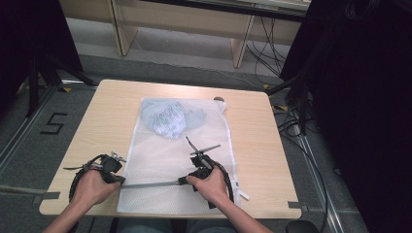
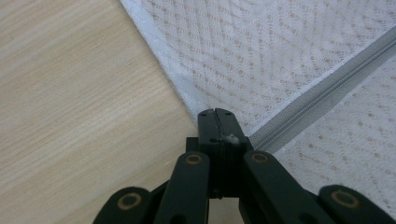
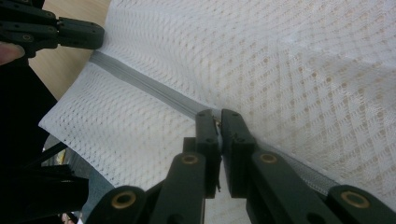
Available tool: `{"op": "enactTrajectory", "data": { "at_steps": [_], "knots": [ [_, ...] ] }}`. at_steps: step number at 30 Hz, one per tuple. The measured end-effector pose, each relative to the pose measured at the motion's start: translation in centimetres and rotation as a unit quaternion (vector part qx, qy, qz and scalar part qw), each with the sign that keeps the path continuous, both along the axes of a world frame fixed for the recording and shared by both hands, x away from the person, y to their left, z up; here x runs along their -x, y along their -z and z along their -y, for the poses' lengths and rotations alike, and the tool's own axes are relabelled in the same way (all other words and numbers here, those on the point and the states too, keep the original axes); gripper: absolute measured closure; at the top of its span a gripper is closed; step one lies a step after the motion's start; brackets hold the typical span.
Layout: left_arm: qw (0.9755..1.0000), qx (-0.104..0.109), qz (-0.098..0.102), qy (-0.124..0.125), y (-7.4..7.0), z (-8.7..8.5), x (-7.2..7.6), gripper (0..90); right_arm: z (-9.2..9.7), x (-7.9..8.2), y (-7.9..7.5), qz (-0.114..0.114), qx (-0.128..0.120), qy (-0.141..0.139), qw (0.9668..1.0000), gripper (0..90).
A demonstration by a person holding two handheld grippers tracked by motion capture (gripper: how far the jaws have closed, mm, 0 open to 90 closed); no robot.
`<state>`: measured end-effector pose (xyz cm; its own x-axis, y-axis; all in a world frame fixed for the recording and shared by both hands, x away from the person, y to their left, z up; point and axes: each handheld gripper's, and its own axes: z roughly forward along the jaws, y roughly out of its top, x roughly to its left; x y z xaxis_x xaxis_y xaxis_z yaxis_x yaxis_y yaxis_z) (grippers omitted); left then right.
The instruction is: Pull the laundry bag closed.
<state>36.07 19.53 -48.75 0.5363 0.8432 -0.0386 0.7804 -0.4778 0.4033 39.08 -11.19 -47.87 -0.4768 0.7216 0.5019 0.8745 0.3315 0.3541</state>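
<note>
A white mesh laundry bag (image 1: 170, 150) lies flat on the wooden table (image 1: 252, 141), with a light blue garment (image 1: 167, 119) bunched inside its far end. A grey zipper (image 1: 150, 184) runs across the near end. My left gripper (image 1: 118, 180) is shut on the bag's left edge (image 2: 187, 95), right where the zipper (image 2: 322, 91) ends. My right gripper (image 1: 181, 181) sits on the zipper line (image 3: 140, 81), jaws pinched together on the small zipper pull (image 3: 216, 122). In the right gripper view the left gripper (image 3: 100, 35) holds the bag's far corner.
A small brown object (image 1: 219, 99) sits at the table's far edge behind the bag. Bare wood (image 2: 70, 93) lies left of the bag. Beyond the table stand desk legs (image 1: 240, 46), floor cables (image 1: 291, 121) and dark curtains on both sides.
</note>
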Motion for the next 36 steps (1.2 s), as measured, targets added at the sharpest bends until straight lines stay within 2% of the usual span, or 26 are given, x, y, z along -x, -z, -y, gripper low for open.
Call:
{"op": "enactTrajectory", "data": {
  "at_steps": [4,7,9,12,14,16,18,19,23,24,25,27,28,30,32,36],
  "knots": [
    [1.0,0.0,0.0,0.0,0.0,0.0,0.0,90.0,0.2,-0.1,0.0,-0.004,-0.002,-0.003,1.0,87.0],
    [1.0,-0.001,0.0,0.001,0.0,0.0,0.0,90.0,0.3,0.0,0.1,0.006,-0.003,-0.003,1.0,87.0],
    [1.0,-0.005,-0.001,-0.001,-0.1,0.1,0.0,90.0,0.3,0.0,-0.1,-0.004,-0.004,0.001,1.0,87.0],
    [1.0,-0.001,-0.003,0.001,0.0,0.0,0.0,90.0,0.4,-0.1,-0.1,-0.006,-0.005,-0.002,1.0,87.0],
    [1.0,-0.005,-0.001,-0.001,-0.1,0.1,0.0,90.0,0.5,0.0,-0.1,-0.002,-0.003,0.003,1.0,87.0],
    [1.0,0.0,-0.002,0.001,0.0,0.0,0.0,90.0,0.6,-0.1,-0.1,-0.003,0.001,0.006,1.0,87.0],
    [1.0,0.0,-0.002,0.002,0.0,0.0,-0.1,90.0,0.8,-0.1,-0.1,-0.003,-0.001,0.001,1.0,87.0],
    [1.0,-0.001,-0.003,0.002,0.0,0.0,-0.1,90.0,0.8,-0.1,0.0,-0.001,-0.002,0.01,1.0,87.0],
    [1.0,0.001,-0.003,0.003,0.0,0.0,-0.1,90.0,1.0,-0.1,0.0,-0.001,0.001,0.001,1.0,87.0],
    [1.0,0.0,-0.002,0.001,0.0,0.0,0.0,90.0,1.0,-0.1,0.0,0.007,0.004,0.003,1.0,87.0],
    [1.0,-0.003,-0.001,0.0,0.0,0.0,0.0,90.0,1.0,-0.1,-0.1,-0.008,0.0,0.006,0.9999,87.0],
    [1.0,-0.001,-0.004,0.001,0.0,0.0,-0.1,90.0,1.1,-0.2,-0.2,-0.009,0.002,0.006,0.9999,87.0],
    [1.0,0.0,-0.002,0.002,0.0,0.0,-0.1,90.0,1.3,-0.2,0.0,0.004,0.001,0.006,1.0,87.0],
    [1.0,-0.001,-0.005,0.003,0.0,0.0,-0.1,90.0,1.5,-0.2,-0.1,-0.002,0.006,0.005,1.0,87.0],
    [1.0,-0.001,-0.004,0.002,0.0,0.0,-0.1,90.0,1.5,-0.2,-0.1,-0.003,-0.001,0.012,0.9999,87.0],
    [1.0,-0.003,-0.003,0.001,0.0,0.0,0.0,90.0,2.0,-0.2,-0.1,0.002,0.004,0.016,0.9999,87.0]
  ]
}}
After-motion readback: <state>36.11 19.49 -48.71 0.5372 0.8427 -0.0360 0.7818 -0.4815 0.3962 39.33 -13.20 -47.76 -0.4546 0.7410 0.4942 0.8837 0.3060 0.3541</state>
